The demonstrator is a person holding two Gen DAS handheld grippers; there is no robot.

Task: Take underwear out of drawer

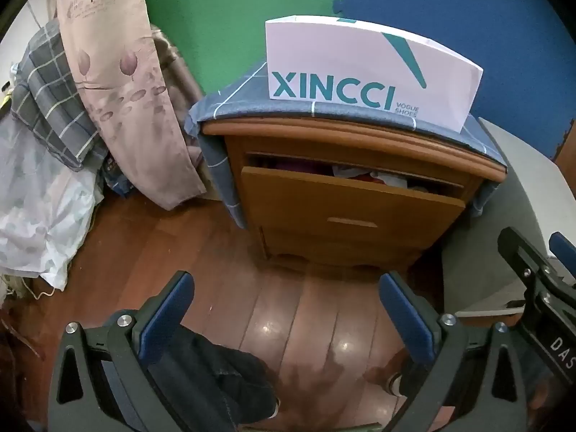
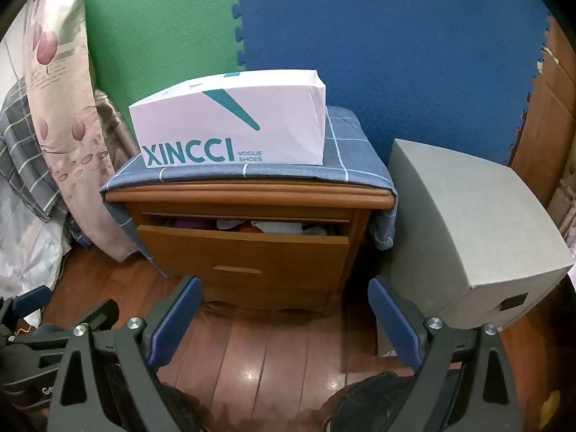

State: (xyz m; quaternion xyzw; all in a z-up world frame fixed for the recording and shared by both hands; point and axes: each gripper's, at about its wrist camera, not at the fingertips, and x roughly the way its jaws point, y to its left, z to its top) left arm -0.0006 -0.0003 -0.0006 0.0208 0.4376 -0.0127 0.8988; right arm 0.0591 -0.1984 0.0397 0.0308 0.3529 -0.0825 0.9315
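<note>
Both claws hang above the wooden floor (image 2: 273,345), well short of the nightstand (image 2: 248,198) against the far wall. The left claw (image 1: 284,309) has its blue pads spread apart with nothing between them, and the right claw (image 2: 284,309) is spread just the same, also empty.

The top drawer (image 2: 244,252) is already pulled partway out. A jumble of folded clothes shows in the gap above its front panel, and the underwear (image 2: 277,228) is somewhere in that pile; white, red and dark purple pieces peek out, but I cannot tell which piece is which. A white shoe box (image 2: 234,122) sits on the blue checked cloth (image 2: 345,154) covering the nightstand top, and a grey box (image 2: 468,237) stands on the floor just to the right.

To do this reach well, I'd say one claw should come in from above the drawer front, not straight at it, since the opening is narrow under the overhanging top. Dipping the pads into the pile and pinching one top piece would avoid dragging its neighbours out. The drawer might want pulling further first
</note>
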